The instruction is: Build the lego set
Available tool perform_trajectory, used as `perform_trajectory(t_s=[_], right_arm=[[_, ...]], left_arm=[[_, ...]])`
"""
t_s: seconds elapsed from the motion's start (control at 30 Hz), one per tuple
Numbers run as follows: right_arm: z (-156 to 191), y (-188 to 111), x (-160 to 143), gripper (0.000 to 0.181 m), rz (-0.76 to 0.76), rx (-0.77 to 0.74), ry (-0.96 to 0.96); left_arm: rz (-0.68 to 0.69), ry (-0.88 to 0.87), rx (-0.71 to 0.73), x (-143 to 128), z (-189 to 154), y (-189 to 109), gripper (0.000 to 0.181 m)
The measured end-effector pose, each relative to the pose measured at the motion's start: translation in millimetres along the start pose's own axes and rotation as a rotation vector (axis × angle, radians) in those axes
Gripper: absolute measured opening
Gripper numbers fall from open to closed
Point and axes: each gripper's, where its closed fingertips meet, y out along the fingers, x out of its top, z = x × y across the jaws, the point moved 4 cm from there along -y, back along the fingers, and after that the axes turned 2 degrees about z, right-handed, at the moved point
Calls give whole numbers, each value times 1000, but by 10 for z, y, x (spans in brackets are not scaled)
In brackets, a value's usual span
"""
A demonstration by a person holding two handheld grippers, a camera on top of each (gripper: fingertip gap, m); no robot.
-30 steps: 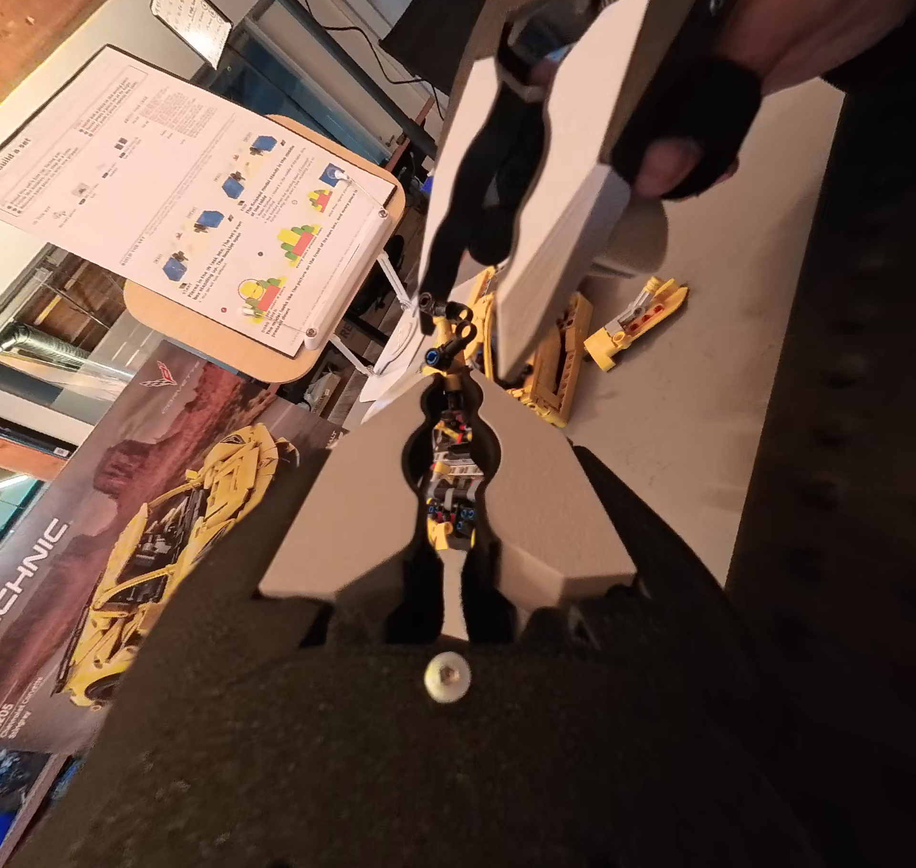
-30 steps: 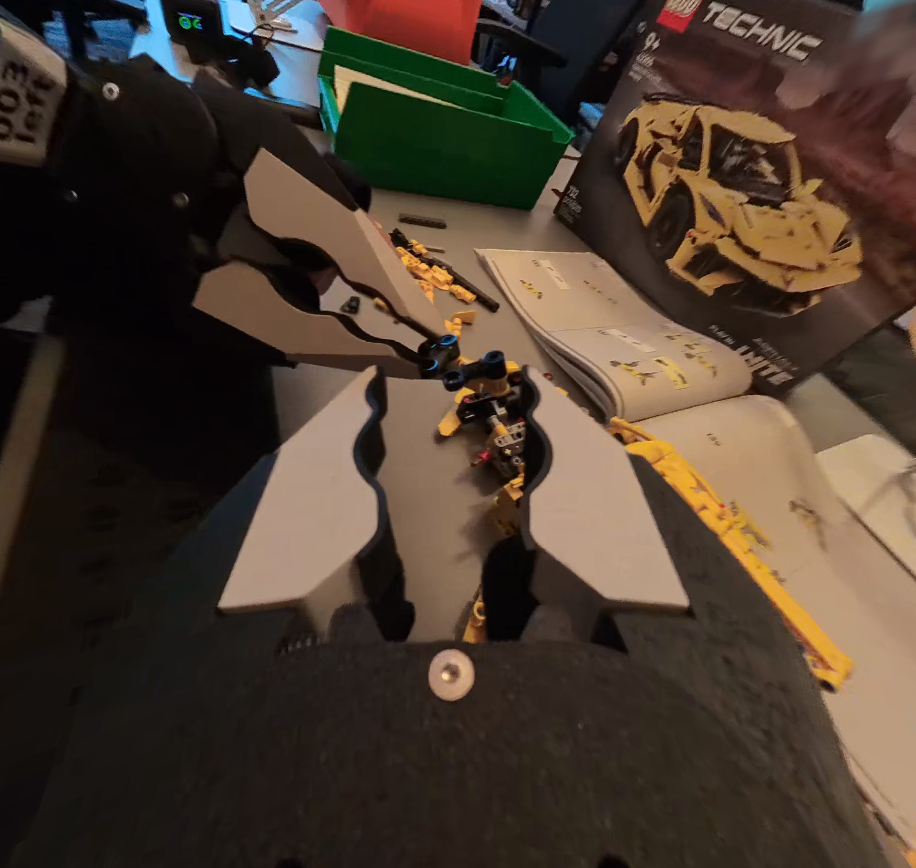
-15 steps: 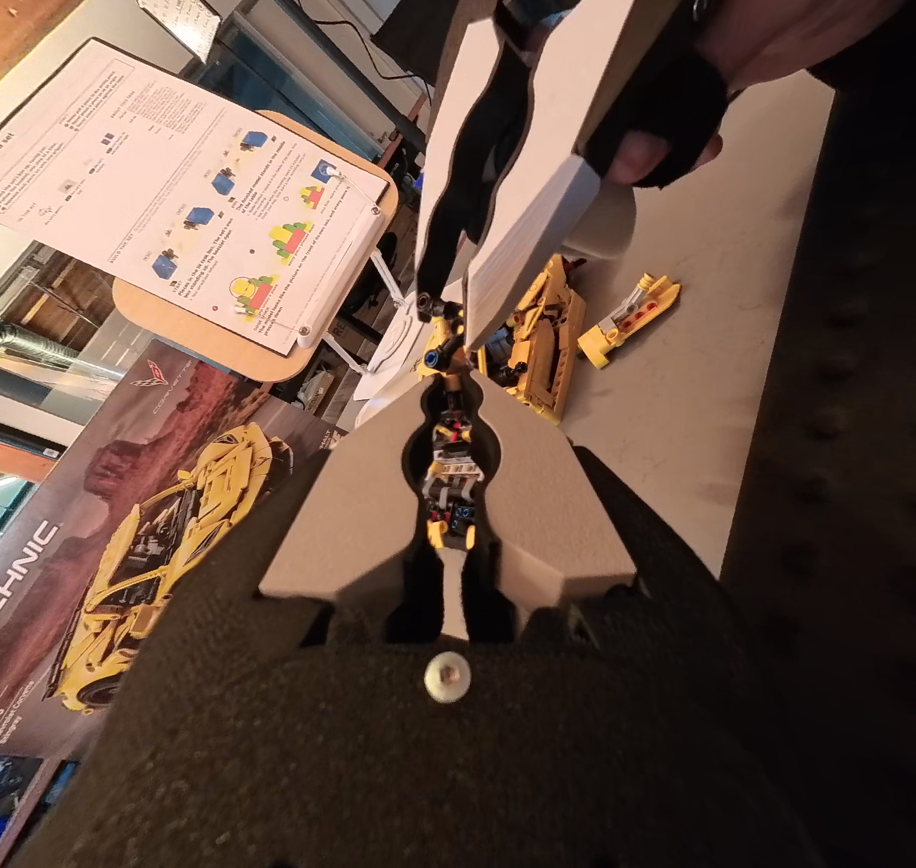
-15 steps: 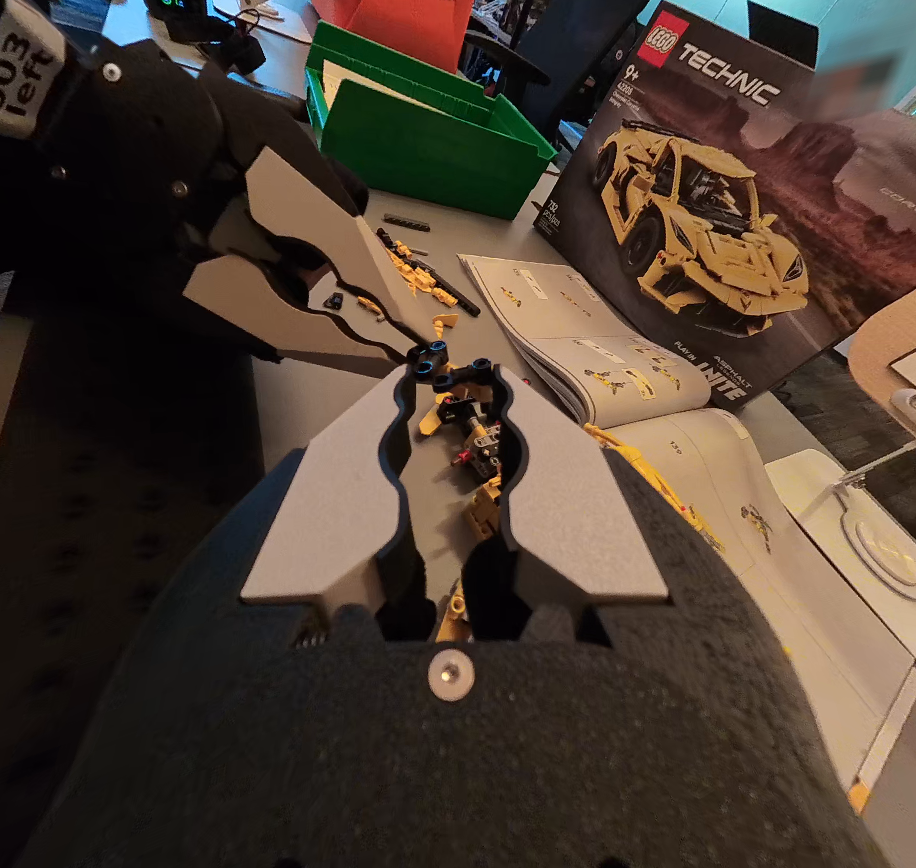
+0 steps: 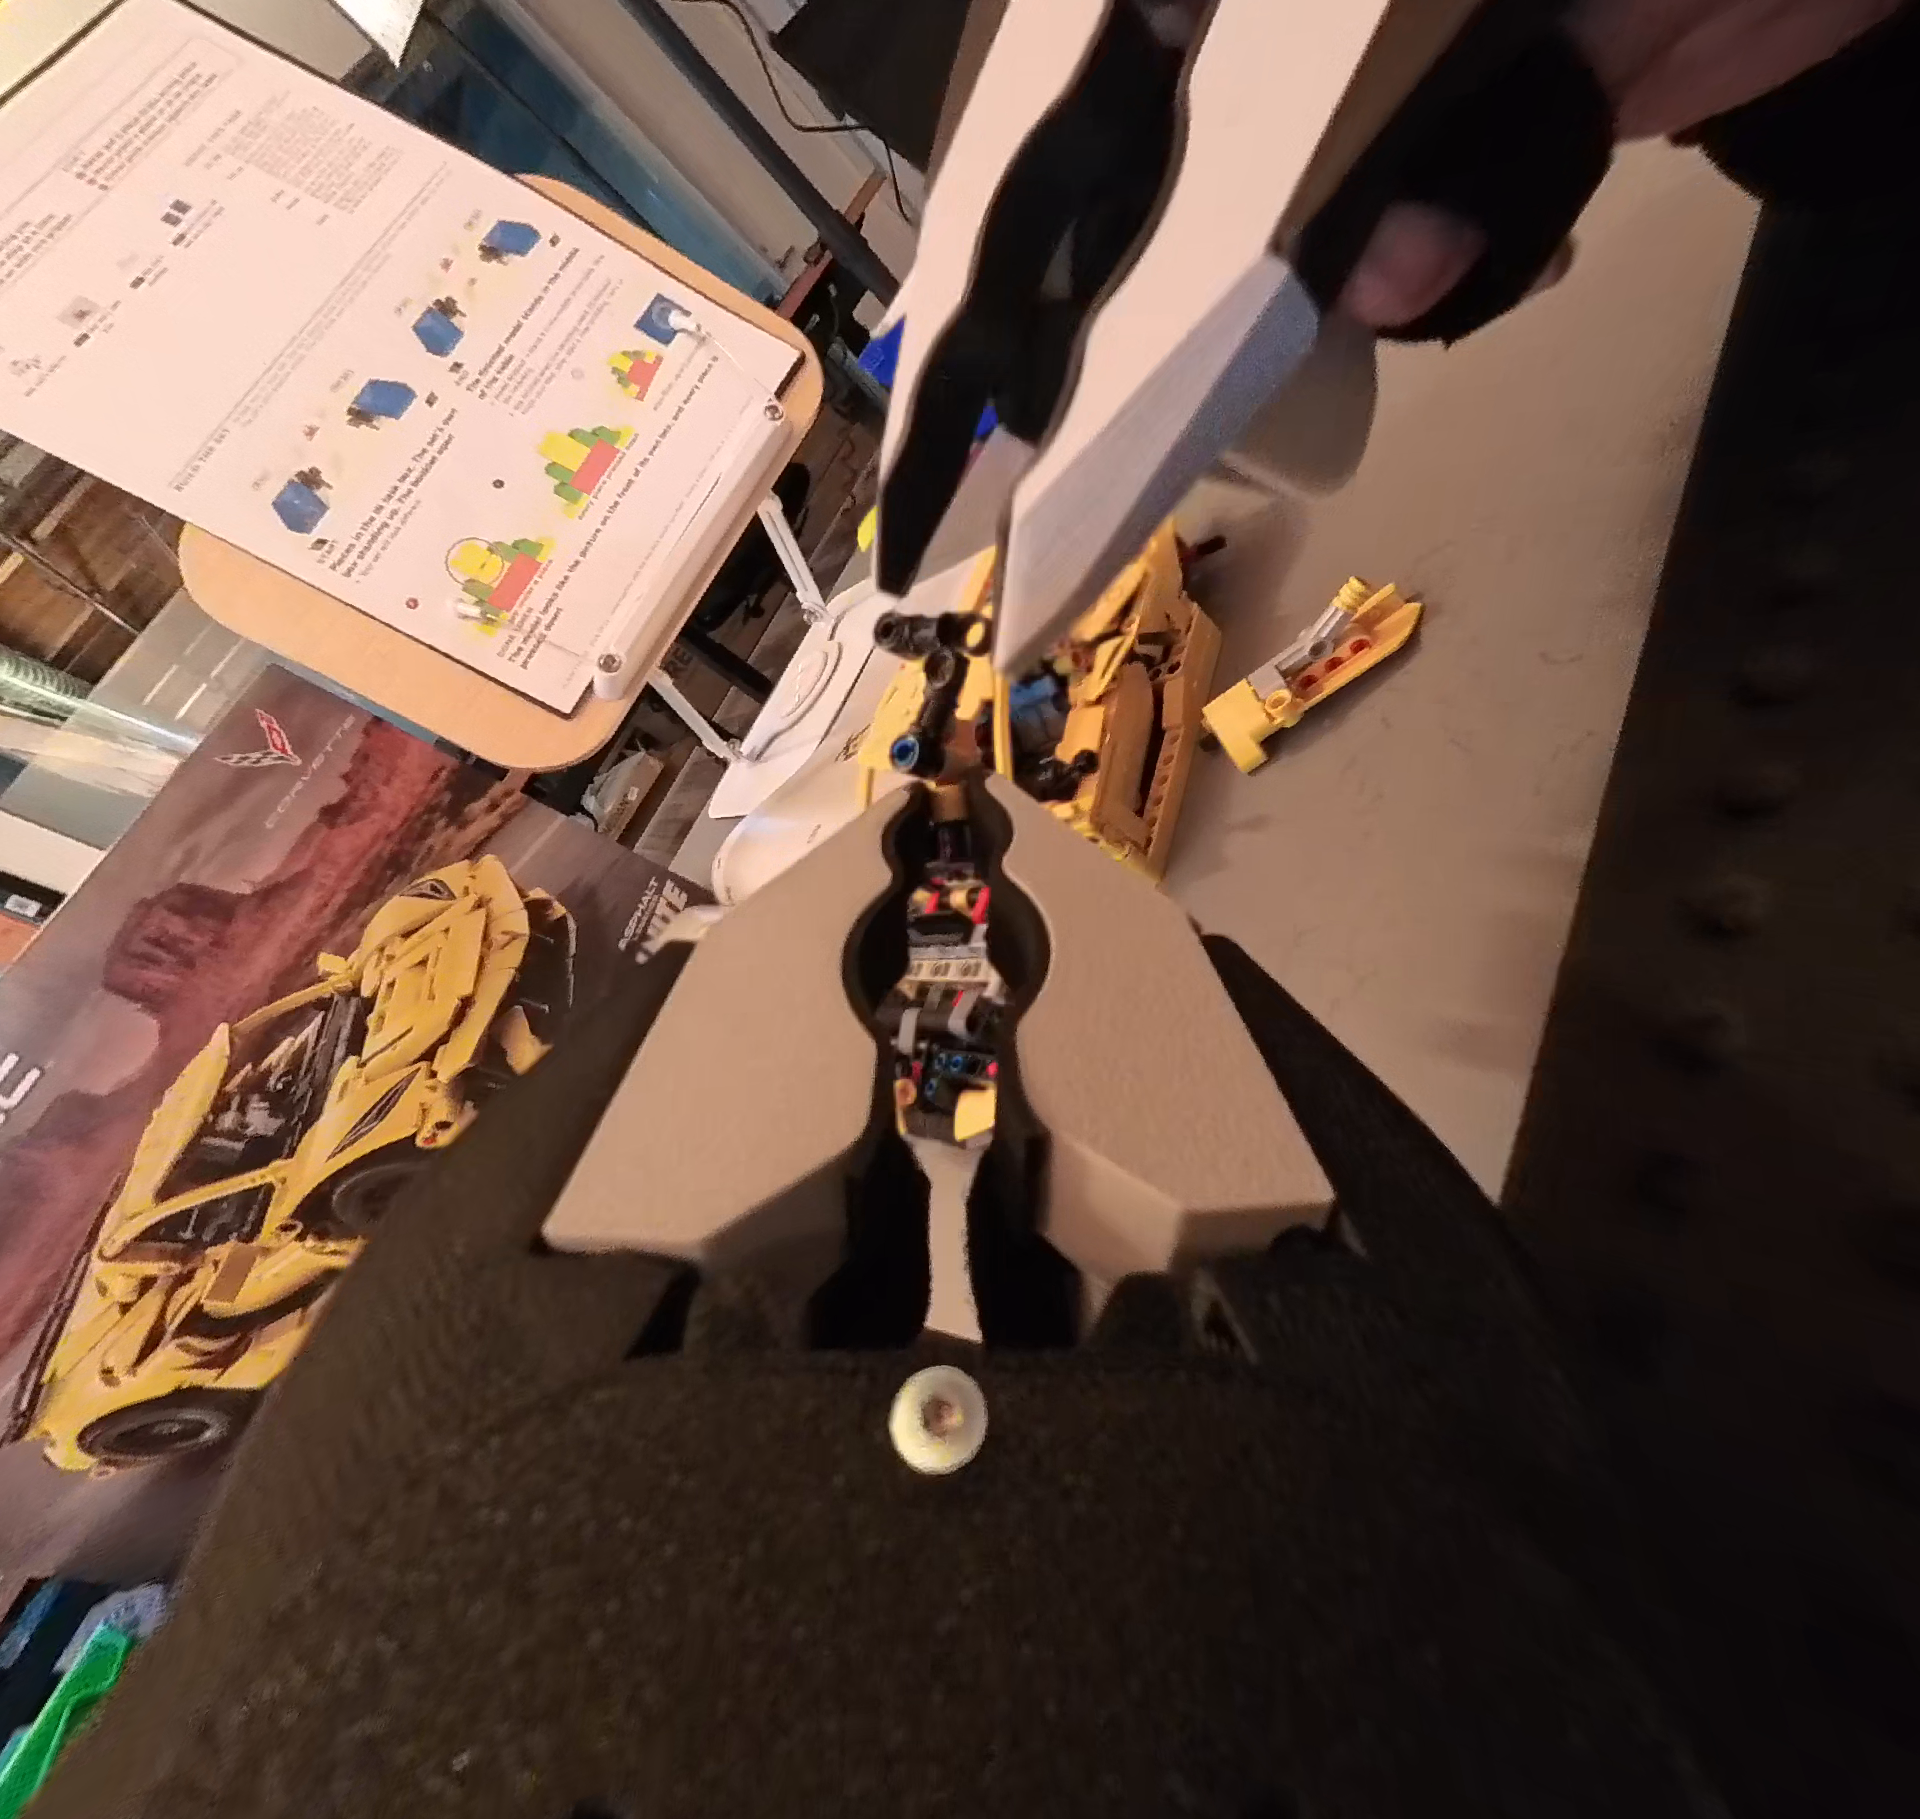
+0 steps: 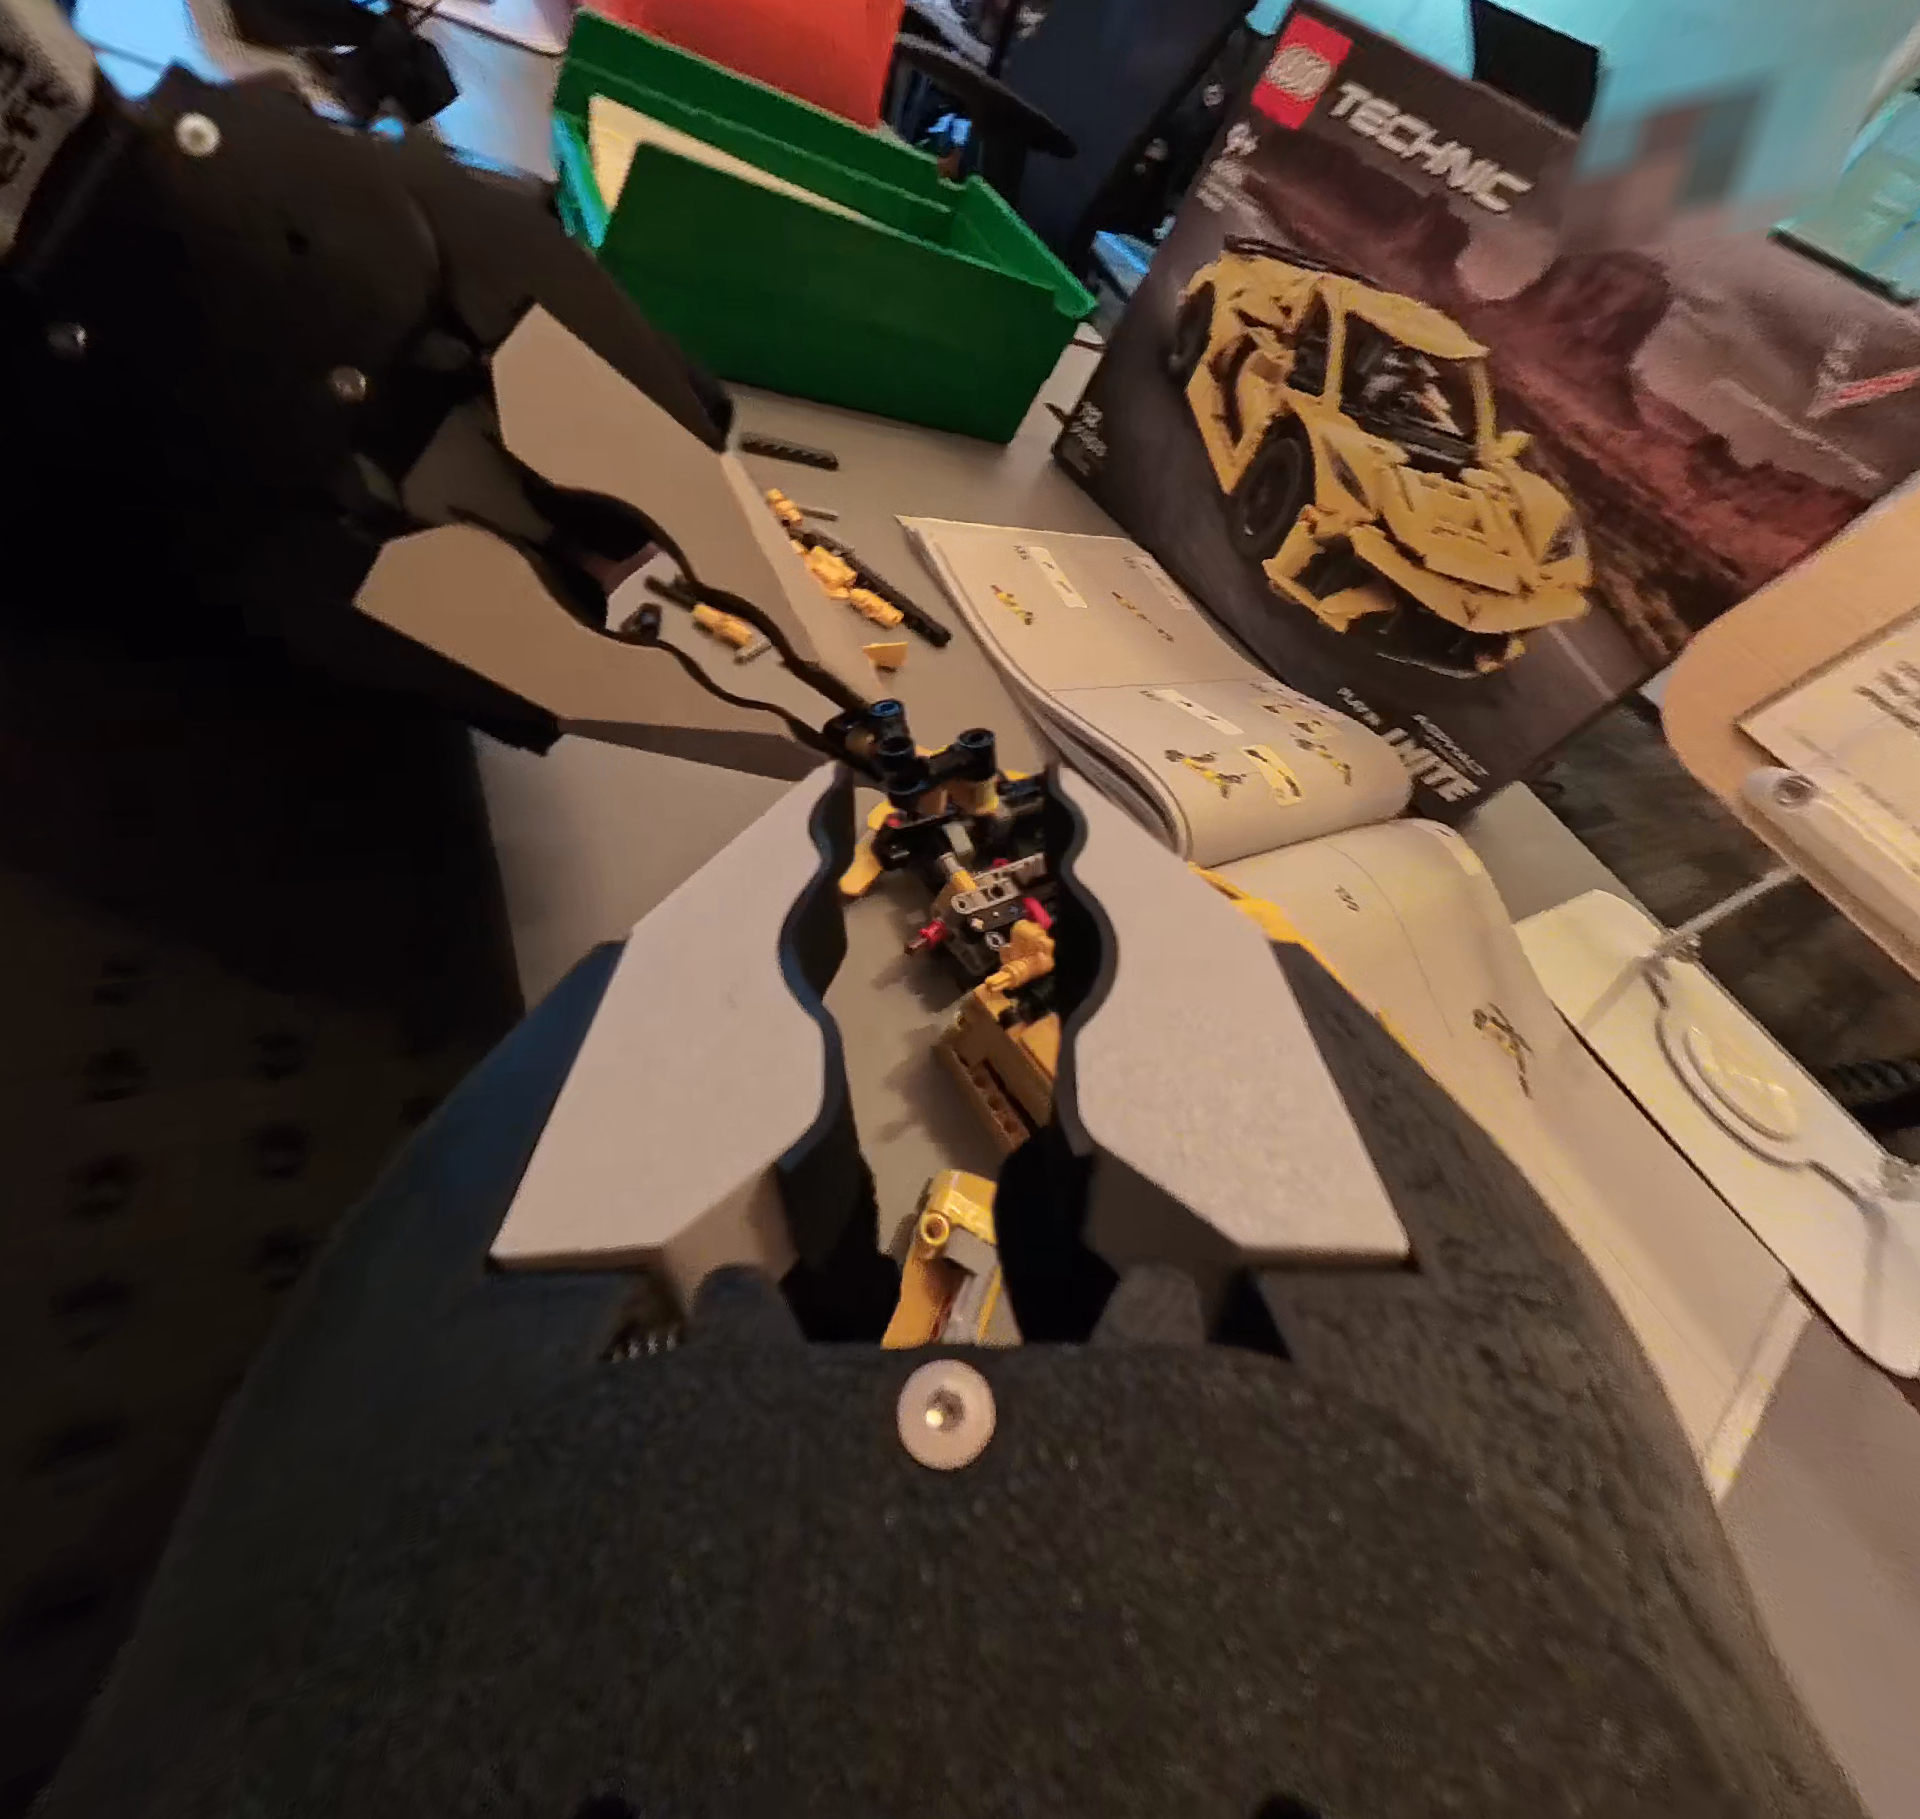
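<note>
— Fingers (image 5: 748, 1042) on the left gripper (image 5: 951, 793) first: pressed close, pinching the lego build (image 5: 940, 990) by its black end, over the table (image 5: 1403, 886).

— And on the right gripper (image 6: 945, 782)?

— Spread apart. Sits around the top of the same build, with a gap on one side. Not pinching.

— Anything only in the left wrist view?

— Yes. Shows a gloved hand (image 5: 1455, 211) around the right gripper, reaching in from above. Shows a big yellow car part (image 5: 1122, 709) and a small yellow part (image 5: 1309, 668) lying on the table just past the build. Shows a picture sheet (image 5: 364, 346) clipped to a wooden board (image 5: 395, 668) too.

— And only in the right wrist view?

— Shows an open booklet (image 6: 1143, 678) flat on the table, with loose pieces (image 6: 831, 564) beside it. Shows a green bin (image 6: 810, 294) behind those. Shows a white label (image 6: 26, 107) on the left gripper's black body, cut off at the edge.

— Seen in both?

— Only the box (image 6: 1403, 367) with the yellow car picture, standing at the far side of the table.

— Any writing?

— Plenty. Red square logo and big pale letters along the top of the box, clear in the right wrist view. Small print on the picture sheet, next to coloured brick drawings. Tiny numbers and drawings in the booklet, too small to read. Dark letters on the white label, only partly in view.
</note>
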Motion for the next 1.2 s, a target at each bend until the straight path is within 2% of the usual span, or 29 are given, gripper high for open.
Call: perform_trajectory(t_s=[0.13,0.2,0.3,0.47,0.53,0.67,0.77,0.97,1.2], right_arm=[[72,25,-10,36,68,-15,68],[110,34,15,26,57,-43,64],[87,17,33,22,69,-73,10],[47,-95,132,28,88,22,2],[50,-103,191,26,66,52,29],[69,19,185,25,77,-7,-48],[77,80,229,24,56,-36,-60],[48,109,234,6,66,-103,-137],[87,126,234,7,84,-161,-262]], left_arm=[[13,-39,0,-12,17,12,6],[4,-108,-33,-5,15,14,6],[-28,-320,-161,-11,10,12,6],[-88,-713,-410,-41,28,-11,7],[-121,-840,-456,-38,72,-23,7],[-196,-1020,-550,-9,136,-62,7],[-195,-1050,-560,-29,145,-64,7],[-186,-1050,-562,-38,136,-60,7],[-145,-1030,-542,-82,114,-33,7]])
